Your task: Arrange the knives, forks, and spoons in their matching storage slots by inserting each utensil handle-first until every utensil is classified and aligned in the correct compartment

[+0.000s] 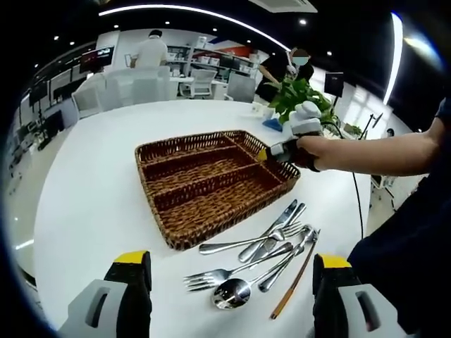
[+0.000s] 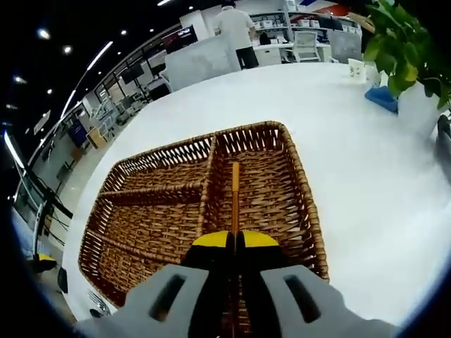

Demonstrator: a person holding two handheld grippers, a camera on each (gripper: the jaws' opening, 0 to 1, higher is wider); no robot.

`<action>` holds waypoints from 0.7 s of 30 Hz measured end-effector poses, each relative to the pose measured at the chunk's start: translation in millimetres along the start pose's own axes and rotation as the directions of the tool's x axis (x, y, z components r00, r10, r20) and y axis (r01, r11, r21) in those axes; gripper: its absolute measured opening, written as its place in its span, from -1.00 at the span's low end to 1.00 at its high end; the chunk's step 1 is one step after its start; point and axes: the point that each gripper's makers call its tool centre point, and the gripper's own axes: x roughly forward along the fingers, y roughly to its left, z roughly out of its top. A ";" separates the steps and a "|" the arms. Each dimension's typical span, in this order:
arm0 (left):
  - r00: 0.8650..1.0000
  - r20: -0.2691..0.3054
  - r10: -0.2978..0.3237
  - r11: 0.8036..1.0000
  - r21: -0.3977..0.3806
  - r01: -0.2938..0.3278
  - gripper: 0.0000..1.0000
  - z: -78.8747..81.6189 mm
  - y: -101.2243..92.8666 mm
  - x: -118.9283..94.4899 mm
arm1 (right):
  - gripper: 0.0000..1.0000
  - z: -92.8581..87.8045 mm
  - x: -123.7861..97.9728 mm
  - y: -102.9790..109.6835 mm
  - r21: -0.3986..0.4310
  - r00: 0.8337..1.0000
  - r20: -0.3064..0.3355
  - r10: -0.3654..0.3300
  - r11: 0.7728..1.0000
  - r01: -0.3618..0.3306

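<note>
Barely started: right gripper (image 2: pixel 236 243) is clamped on a chopstick (image 2: pixel 235 193) over the bare basket (image 1: pixel 211 186), left gripper (image 1: pixel 229 282) spread wide, cutlery pile (image 1: pixel 257 257) waiting.

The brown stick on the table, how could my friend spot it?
Find the wicker tray on the white table. Beside it lies a pile of shiny forks and spoons. At its edge lies one thin wooden chopstick, the only brown, non-metal piece.

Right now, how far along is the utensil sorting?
Nothing looks slotted yet: the brown wicker tray shows no utensils in the compartments visible. In hand: the right tool is shut on a thin brown stick over the tray's end compartment. Left: the pile of silver forks, spoons and knives on the white table; the left tool is open.
</note>
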 end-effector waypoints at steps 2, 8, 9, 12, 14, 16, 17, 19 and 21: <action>1.000 -0.002 0.000 1.000 0.002 0.000 0.99 0.0 -0.2 0.7 | -0.94 1.1 3.1 -0.1 0.011 1.000 0.003 0.002 1.000 -0.002; 1.000 -0.005 -0.002 1.000 0.003 0.002 0.99 0.0 -1.9 0.0 | -0.93 -4.2 11.0 -0.8 0.014 1.000 -0.014 0.001 1.000 -0.001; 1.000 -0.006 0.000 1.000 0.002 0.000 0.99 -0.3 -1.7 -0.3 | -0.93 -3.3 12.1 -0.2 0.013 1.000 -0.012 0.005 1.000 -0.004; 1.000 -0.010 0.002 1.000 0.000 -0.002 0.99 -1.5 -0.6 -1.1 | -0.93 -1.0 15.9 -0.8 0.008 1.000 -0.003 -0.003 1.000 0.003; 1.000 -0.013 0.004 1.000 0.002 -0.004 0.99 -1.9 0.2 -1.3 | -0.93 -1.0 17.2 -0.7 0.011 1.000 -0.002 -0.002 1.000 0.002; 1.000 -0.013 0.005 1.000 -0.002 -0.005 0.99 -1.6 0.7 -1.5 | -0.93 -2.4 20.0 -3.8 -0.002 1.000 -0.007 -0.016 1.000 0.016; 1.000 -0.012 0.007 1.000 -0.003 -0.007 0.99 -1.2 0.8 -1.5 | -0.93 -1.8 21.0 -2.8 0.001 1.000 -0.006 -0.007 1.000 0.007; 1.000 -0.014 0.007 1.000 -0.003 -0.007 0.99 -1.2 1.1 -1.2 | -0.93 -1.3 22.5 -3.5 -0.014 1.000 -0.004 -0.005 1.000 0.005; 1.000 -0.017 0.007 1.000 -0.001 -0.007 0.99 -1.5 1.0 -0.4 | -0.92 -1.6 24.1 -3.7 -0.036 1.000 -0.007 0.004 0.999 -0.004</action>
